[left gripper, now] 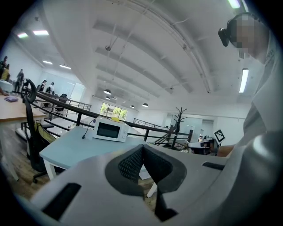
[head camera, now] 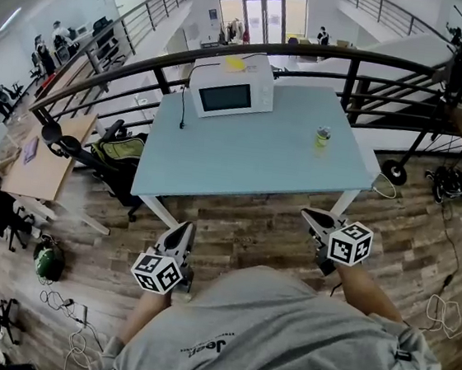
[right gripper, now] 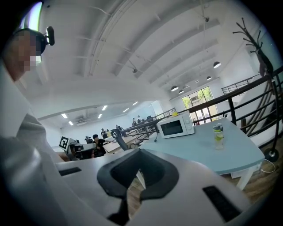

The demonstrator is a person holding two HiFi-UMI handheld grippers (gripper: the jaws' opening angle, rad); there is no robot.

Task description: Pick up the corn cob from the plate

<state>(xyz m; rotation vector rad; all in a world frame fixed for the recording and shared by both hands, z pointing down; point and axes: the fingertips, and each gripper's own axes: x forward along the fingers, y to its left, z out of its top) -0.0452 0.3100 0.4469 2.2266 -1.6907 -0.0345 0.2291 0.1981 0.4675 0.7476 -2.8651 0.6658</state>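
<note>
No corn cob and no plate show in any view. A light blue table point(head camera: 251, 157) stands ahead of me with a white microwave point(head camera: 230, 87) at its far left and a small bottle point(head camera: 322, 137) toward its right. My left gripper point(head camera: 182, 232) hangs over the wooden floor short of the table's near edge. It is shut with nothing in it, and its jaws meet at their tips in the left gripper view point(left gripper: 142, 148). My right gripper point(head camera: 313, 219) is level with it on the right. It too is shut and empty point(right gripper: 138, 154).
A yellow thing point(head camera: 234, 63) lies on top of the microwave. A black railing point(head camera: 312, 58) curves behind the table. An office chair with a bag point(head camera: 119, 149) stands at the table's left end, and a coat rack point(head camera: 457, 56) at the far right. Cables lie on the floor.
</note>
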